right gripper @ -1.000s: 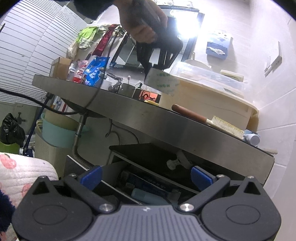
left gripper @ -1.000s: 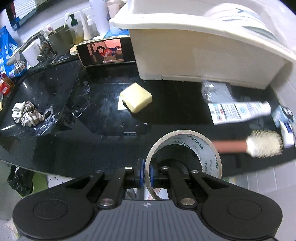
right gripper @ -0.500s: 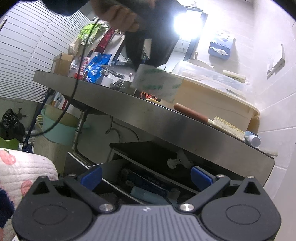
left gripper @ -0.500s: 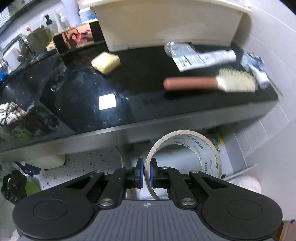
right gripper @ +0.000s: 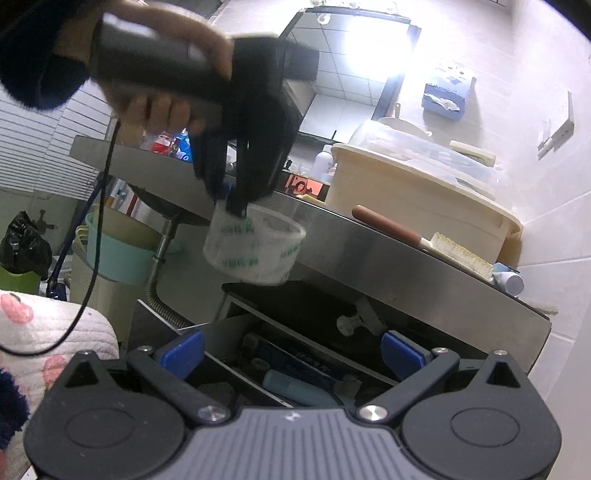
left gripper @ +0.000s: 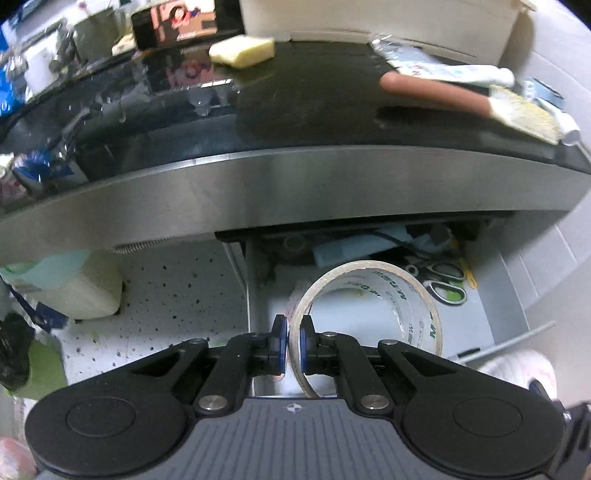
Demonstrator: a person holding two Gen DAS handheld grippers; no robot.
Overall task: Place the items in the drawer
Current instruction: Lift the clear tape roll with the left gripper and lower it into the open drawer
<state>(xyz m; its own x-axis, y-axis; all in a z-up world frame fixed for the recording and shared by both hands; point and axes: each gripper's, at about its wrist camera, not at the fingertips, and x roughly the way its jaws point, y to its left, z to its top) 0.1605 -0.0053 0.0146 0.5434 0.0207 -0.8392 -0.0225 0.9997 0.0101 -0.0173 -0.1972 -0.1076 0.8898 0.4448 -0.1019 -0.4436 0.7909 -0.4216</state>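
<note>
A roll of clear packing tape [left gripper: 373, 299] hangs pinched by its wall in my left gripper [left gripper: 291, 343], which is shut on it above the open grey drawer [left gripper: 506, 295]. From the right wrist view the tape roll [right gripper: 255, 245] dangles below the counter's steel edge, over the drawer [right gripper: 236, 328], with a hand [right gripper: 166, 99] holding the left gripper [right gripper: 236, 208]. My right gripper [right gripper: 291, 350] stands open and low in front of the drawer, with nothing between its blue pads. On the black counter lie a brush [left gripper: 476, 101], a toothpaste tube [left gripper: 454, 72] and a yellow sponge [left gripper: 242, 51].
The drawer holds scissors [left gripper: 443, 284], a blue tube [right gripper: 299, 387] and other clutter. A cream plastic bin [right gripper: 417, 195] and a phone [left gripper: 184, 27] stand on the counter. Under the sink hang a hose [right gripper: 159, 280] and a teal basin [right gripper: 122, 251]. A floral cloth [right gripper: 55, 332] lies at left.
My left gripper has come down with the tape roll from above the counter top to below its steel edge, over the open drawer. The right gripper has stayed put.
</note>
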